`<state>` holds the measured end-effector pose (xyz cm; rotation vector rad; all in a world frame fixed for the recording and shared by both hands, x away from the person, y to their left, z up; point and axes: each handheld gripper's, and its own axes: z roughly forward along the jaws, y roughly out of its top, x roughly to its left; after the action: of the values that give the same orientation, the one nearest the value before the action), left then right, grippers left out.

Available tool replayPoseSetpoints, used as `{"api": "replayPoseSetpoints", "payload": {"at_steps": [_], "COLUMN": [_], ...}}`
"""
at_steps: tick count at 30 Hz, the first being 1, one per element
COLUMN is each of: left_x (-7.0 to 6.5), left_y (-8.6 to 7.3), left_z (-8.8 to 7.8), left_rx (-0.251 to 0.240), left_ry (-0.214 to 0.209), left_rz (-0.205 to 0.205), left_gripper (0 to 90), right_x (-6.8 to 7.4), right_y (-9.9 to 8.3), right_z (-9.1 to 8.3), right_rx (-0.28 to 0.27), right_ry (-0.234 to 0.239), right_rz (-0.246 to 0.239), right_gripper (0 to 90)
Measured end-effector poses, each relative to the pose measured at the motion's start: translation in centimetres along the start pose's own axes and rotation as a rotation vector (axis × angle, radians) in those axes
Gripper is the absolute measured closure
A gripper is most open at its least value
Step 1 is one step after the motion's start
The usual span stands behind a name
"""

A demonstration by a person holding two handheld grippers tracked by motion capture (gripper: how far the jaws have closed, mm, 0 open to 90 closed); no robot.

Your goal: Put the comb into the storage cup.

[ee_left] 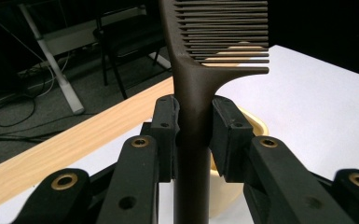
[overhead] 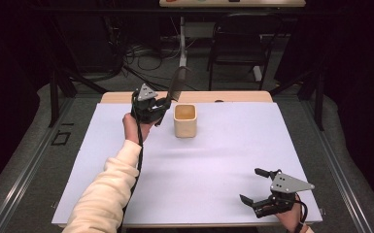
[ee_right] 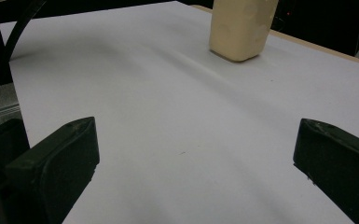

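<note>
Left gripper (overhead: 161, 110) raised over the far left part of the desk (overhead: 209, 165), clamped tight on the handle of a dark comb (overhead: 176, 85). Pads pressed flat against both sides of the handle in the left gripper view, comb (ee_left: 193, 93) upright between them, teeth at the top pointing sideways to the right of that view. Comb slanted up and away toward the far edge in the high view, its toothed end above the desk's wooden back strip. Cream square cup (overhead: 185, 120) upright just beside that gripper, near the middle of the far edge, standing on the white sheet and apart from the comb. Same cup (ee_right: 240, 28) seen well ahead in the right gripper view. Right gripper (overhead: 255, 187) low at the near right corner of the desk, spread wide, nothing between the pads, bare white sheet under them. Left sleeve (overhead: 108, 189) stretched in from the near edge toward the far left.
</note>
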<state>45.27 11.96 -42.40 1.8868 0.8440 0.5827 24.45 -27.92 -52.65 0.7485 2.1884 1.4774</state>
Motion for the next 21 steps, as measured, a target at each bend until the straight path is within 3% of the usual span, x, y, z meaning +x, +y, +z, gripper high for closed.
{"api": "replayPoseSetpoints", "payload": {"at_steps": [21], "left_x": [0.2], "left_y": [1.1], "left_z": [0.7], "left_rx": [-0.04], "left_ry": [0.015], "left_rz": [-0.021], "left_gripper": [72.4], "right_x": [0.0], "right_y": [0.0], "right_z": [0.0], "right_rx": [0.0], "right_ry": [0.007], "right_rz": [0.0], "right_gripper": [0.0]}}
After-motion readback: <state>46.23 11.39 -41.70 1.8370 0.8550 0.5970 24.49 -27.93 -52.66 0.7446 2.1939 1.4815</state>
